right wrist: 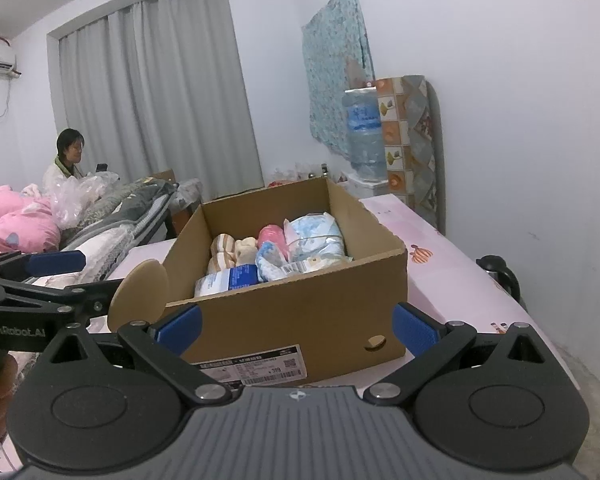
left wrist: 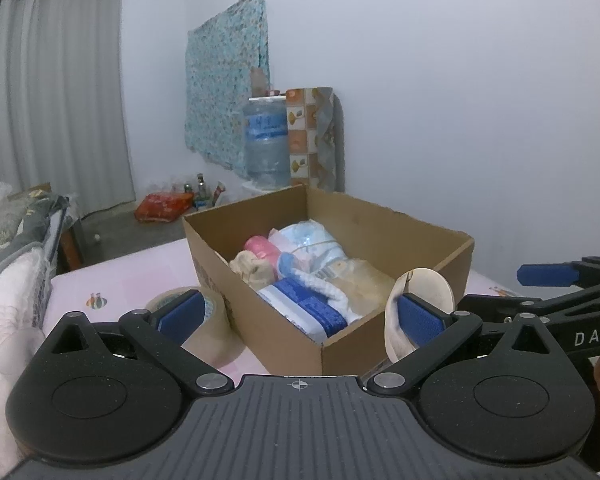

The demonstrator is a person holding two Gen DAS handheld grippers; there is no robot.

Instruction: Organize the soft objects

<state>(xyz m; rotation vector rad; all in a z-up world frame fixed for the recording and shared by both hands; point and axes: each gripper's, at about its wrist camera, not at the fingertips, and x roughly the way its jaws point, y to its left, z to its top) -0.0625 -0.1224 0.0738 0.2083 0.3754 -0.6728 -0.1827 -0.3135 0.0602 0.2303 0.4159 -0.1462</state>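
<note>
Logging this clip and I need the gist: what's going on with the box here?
A person holds a gripper in each hand, both pointed at an open cardboard box on a pink surface. The box holds soft things: a pink roll, striped socks and blue-and-white packs. The left gripper and right gripper are both open and grip nothing. A round cream piece sits at the box's corner beside the left gripper; contact is unclear.

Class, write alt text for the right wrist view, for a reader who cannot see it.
An open cardboard box of rolled socks and wrapped soft bundles sits on a pink surface ahead of the open right gripper. A person sits far left.
</note>
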